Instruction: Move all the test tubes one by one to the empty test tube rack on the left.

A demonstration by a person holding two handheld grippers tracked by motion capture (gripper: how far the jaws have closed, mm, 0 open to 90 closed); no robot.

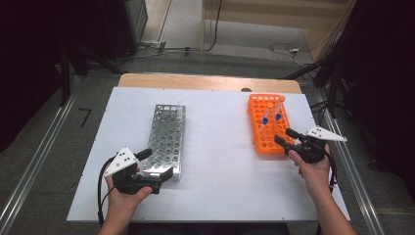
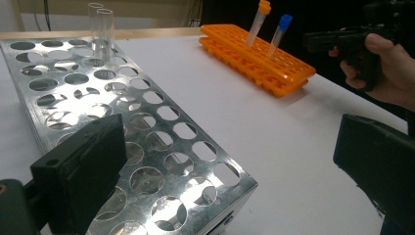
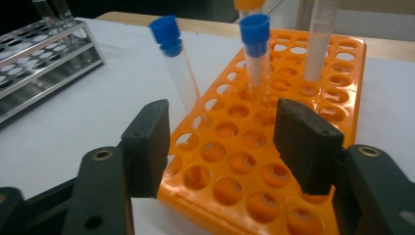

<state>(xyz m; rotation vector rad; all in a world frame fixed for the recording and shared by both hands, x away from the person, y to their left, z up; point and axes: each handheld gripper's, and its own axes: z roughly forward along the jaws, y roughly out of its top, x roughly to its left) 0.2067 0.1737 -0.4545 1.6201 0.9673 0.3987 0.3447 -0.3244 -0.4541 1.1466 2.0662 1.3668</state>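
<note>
Left gripper [image 1: 157, 166], fingers spread, straddles steel rack's [image 1: 166, 137] near end to steady it; right gripper [image 1: 285, 136], fingers half-spread, empty, faces orange rack's [image 1: 266, 126] blue-capped tubes [image 3: 257, 54].

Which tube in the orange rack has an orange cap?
The tube at the far end of the orange rack, farthest from the right gripper. Its cap is orange; the two tubes nearer the gripper have blue caps.

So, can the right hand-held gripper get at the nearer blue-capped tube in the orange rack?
Probably yes: the right hand-held gripper stands open at the orange rack, with only empty holes before the blue-capped tube.
</note>
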